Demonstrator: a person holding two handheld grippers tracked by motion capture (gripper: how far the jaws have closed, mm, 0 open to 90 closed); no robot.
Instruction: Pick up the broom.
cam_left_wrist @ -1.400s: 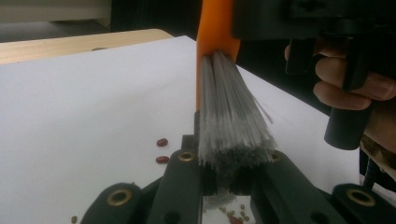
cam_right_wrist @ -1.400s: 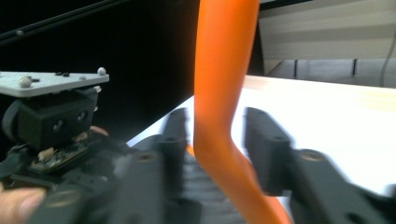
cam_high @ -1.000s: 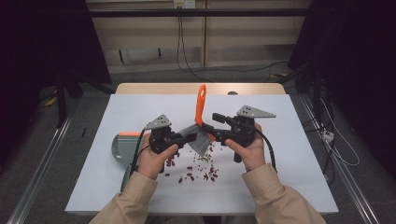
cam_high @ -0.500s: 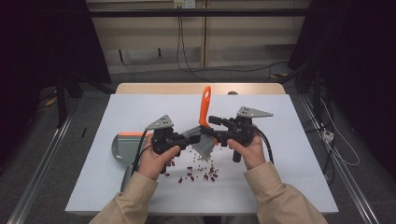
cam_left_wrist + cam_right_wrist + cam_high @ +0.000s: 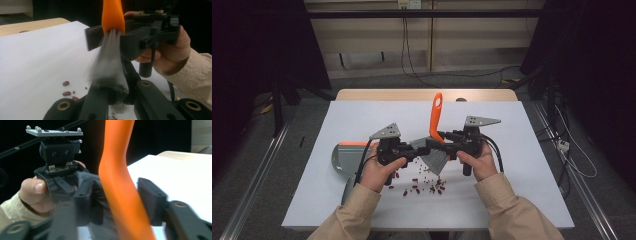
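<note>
Right gripper [image 5: 443, 141] jaws just closing around orange brush handle [image 5: 436, 116], handle now more upright than before, left gripper [image 5: 421, 150] clamped on brush bristles [image 5: 108, 67], above scattered beans [image 5: 424, 186] at table [image 5: 522, 165] centre.

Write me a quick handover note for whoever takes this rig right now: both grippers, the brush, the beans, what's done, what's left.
Left gripper: shut on the grey bristles of the brush, holding it above the table.
Right gripper: its jaws have just been closing around the orange handle, which stands between them; a gap remains on one side, so no firm grip yet.
Beans: scattered on the white table in front of the hands.
Dustpan: lying at the table's left side, by the left hand.
Done: brush lifted.
Left: finish the handle grip, then probably sweep the beans into the dustpan.
</note>
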